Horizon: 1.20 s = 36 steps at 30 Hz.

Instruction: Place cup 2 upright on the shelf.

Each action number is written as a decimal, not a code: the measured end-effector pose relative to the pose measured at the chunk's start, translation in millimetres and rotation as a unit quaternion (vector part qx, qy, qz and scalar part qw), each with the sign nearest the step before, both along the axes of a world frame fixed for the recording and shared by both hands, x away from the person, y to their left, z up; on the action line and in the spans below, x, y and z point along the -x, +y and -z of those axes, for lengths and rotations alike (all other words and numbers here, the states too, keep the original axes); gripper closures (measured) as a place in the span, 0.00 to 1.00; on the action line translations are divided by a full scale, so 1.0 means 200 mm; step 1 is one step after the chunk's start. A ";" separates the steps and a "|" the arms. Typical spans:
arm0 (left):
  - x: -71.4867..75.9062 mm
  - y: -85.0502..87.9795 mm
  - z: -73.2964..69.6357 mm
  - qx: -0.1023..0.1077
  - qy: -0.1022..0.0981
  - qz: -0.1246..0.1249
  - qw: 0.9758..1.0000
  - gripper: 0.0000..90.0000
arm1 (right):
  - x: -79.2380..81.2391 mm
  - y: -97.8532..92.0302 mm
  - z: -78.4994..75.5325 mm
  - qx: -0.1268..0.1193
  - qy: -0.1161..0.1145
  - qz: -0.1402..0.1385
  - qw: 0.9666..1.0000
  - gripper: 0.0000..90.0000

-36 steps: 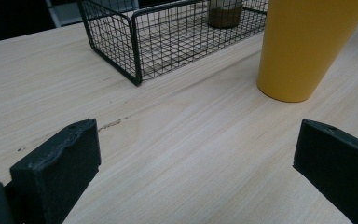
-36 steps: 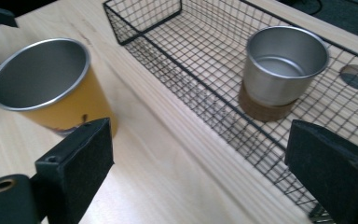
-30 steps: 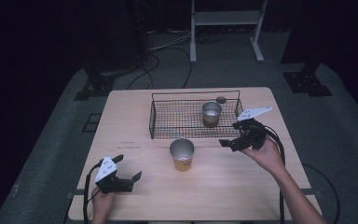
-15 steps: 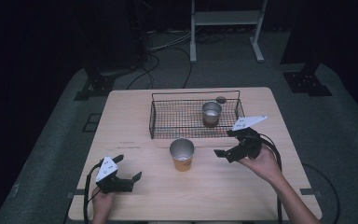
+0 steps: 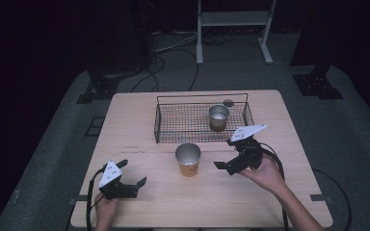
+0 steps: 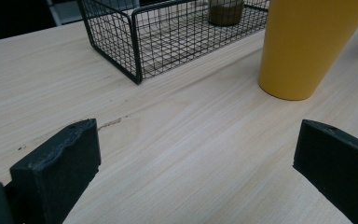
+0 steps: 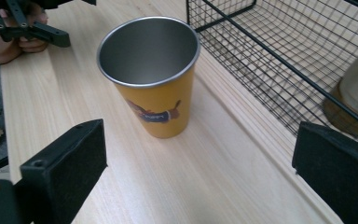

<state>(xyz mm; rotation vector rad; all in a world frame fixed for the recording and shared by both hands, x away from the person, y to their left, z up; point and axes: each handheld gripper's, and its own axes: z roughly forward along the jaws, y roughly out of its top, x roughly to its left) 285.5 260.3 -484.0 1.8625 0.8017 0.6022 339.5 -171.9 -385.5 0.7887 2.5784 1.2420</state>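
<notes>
The right gripper (image 5: 225,165) points at the cup (image 5: 188,159), jaws just opening, empty; the left gripper (image 5: 136,179) rests open near the table (image 5: 139,130) edge.

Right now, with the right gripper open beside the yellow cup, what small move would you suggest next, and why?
Probably ease the right gripper toward the yellow cup: its jaws have just been opening with nothing between them, and the cup stands upright on the table, apart from them.

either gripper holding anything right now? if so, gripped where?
Nothing is held. The right gripper has just been opening, its jaws empty and short of the yellow cup. The left gripper rests open on the table.
</notes>
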 end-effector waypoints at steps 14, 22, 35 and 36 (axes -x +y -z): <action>0.00 0.00 0.00 0.001 0.001 0.000 1.000 0.00 | 0.01 0.12 0.04 0.003 -0.004 -0.020 1.000 0.02; 0.00 0.00 0.00 0.002 0.000 -0.001 1.000 0.00 | 0.01 0.17 0.06 -0.002 -0.003 -0.027 1.000 0.02; 0.00 0.00 0.00 0.005 0.000 -0.001 1.000 0.00 | 0.01 0.25 0.11 0.003 -0.002 -0.035 0.999 0.02; 0.00 0.00 0.00 0.005 0.000 -0.001 1.000 0.00 | 0.01 0.25 0.11 0.002 -0.004 -0.036 0.999 0.01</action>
